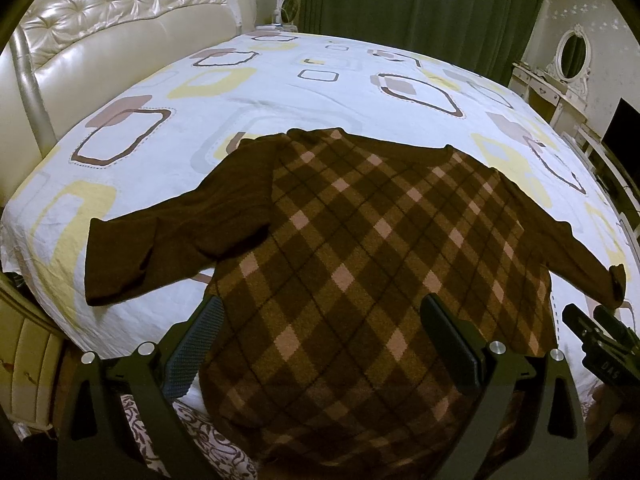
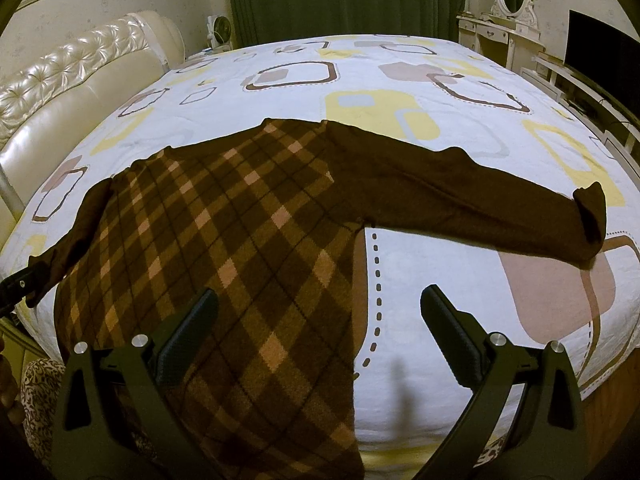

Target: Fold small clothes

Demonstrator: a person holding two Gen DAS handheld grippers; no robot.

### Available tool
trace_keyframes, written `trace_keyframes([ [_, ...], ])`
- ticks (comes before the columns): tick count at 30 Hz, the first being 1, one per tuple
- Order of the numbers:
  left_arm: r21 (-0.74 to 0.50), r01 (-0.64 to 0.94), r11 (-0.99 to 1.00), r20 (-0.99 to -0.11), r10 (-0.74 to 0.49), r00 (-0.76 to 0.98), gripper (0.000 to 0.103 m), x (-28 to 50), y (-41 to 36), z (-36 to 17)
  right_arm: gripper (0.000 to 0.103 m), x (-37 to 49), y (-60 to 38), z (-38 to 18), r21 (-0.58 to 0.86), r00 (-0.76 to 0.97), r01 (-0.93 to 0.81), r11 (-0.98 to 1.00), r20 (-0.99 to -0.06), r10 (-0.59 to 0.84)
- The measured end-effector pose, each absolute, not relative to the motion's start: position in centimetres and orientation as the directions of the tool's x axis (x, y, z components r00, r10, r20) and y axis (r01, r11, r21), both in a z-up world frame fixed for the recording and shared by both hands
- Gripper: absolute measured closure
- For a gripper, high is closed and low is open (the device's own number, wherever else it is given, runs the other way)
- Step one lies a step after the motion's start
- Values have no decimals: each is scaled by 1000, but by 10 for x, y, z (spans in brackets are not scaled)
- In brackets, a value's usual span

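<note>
While the brown argyle sweater [image 1: 360, 248] lies spread flat on the bed [image 1: 280, 92], its hem hanging over the near edge at 6 o'clock and its collar pointing toward 12 o'clock, both claws hover above it with nothing gripped; the left claw [image 1: 322, 328] stands wide open, its two fingers straddling the sweater's lower body; the right claw [image 2: 320, 320] is likewise spread wide, its left finger [image 2: 188, 336] over the plaid and its right finger over the bare bedsheet [image 2: 440, 248]; one plain brown sleeve [image 2: 460, 196] stretches out toward 3 o'clock in the right wrist view; the other sleeve [image 1: 160, 248] reaches toward 9 o'clock in the left wrist view; a padded cream headboard [image 1: 104, 40] rises at 10 o'clock; green curtains [image 1: 420, 0] hang at 12 o'clock.
</note>
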State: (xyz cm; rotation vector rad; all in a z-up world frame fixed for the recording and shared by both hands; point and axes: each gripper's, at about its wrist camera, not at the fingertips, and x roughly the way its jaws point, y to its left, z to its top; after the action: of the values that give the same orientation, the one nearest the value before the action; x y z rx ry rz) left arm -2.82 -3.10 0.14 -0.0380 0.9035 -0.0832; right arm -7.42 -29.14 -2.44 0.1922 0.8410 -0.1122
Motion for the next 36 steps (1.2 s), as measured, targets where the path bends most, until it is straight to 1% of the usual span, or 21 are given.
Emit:
trace_keyframes([
  [6, -76, 53, 996, -783, -92, 615, 5, -29, -31, 2, 2, -73, -298, -22, 137, 660, 181, 974, -751, -17],
  [9, -81, 50, 995, -784, -95, 614, 5, -30, -33, 2, 2, -71, -324, -11, 198, 670, 218, 956, -743, 1],
  [14, -87, 40, 995, -795, -94, 600, 5, -29, -33, -3, 2, -79, -422, 7, 380, 700, 367, 849, -714, 17],
  [17, -88, 37, 995, -802, -93, 590, 5, -30, -32, -6, 2, -100, -505, 3, 495, 719, 502, 709, -695, -24],
  [18, -85, 35, 996, -804, -89, 589, 5, -30, -32, -7, 2, -106, -527, -1, 505, 709, 549, 666, -703, -51],
  [20, -79, 36, 996, -807, -85, 584, 5, -29, -33, -10, 2, -111, -566, -9, 460, 653, 641, 615, -747, -122],
  [22, -71, 37, 997, -812, -79, 578, 5, -28, -34, -12, 9, -107, -592, -14, 338, 565, 705, 623, -799, -205],
  [23, -68, 36, 997, -814, -76, 576, 5, -25, -32, -14, 23, -100, -600, -15, 281, 527, 717, 638, -817, -232],
  [24, -64, 34, 997, -815, -72, 575, 5, -24, -31, -15, 31, -95, -605, -15, 250, 507, 717, 650, -828, -240],
  [26, -59, 25, 998, -821, -63, 568, 5, -20, -27, -18, 34, -79, -610, -16, 200, 476, 707, 679, -844, -246],
  [29, -68, -3, 998, -830, -55, 555, 5, -15, -20, -22, 34, -40, -607, -16, 65, 411, 677, 733, -860, -303],
  [31, -76, -22, 997, -838, -52, 544, 5, -12, -15, -25, 39, -23, -613, -24, 8, 381, 659, 752, -866, -324],
  [32, -79, -28, 996, -840, -51, 540, 5, -11, -12, -26, 44, -16, -615, -28, -11, 367, 649, 761, -871, -326],
  [34, -74, -39, 996, -843, -42, 536, 5, -11, -9, -28, 49, -3, -619, -39, -45, 328, 633, 773, -889, -320],
  [36, -67, -44, 997, -845, -33, 534, 5, -10, -6, -29, 49, 1, -625, -49, -66, 292, 635, 770, -902, -318],
])
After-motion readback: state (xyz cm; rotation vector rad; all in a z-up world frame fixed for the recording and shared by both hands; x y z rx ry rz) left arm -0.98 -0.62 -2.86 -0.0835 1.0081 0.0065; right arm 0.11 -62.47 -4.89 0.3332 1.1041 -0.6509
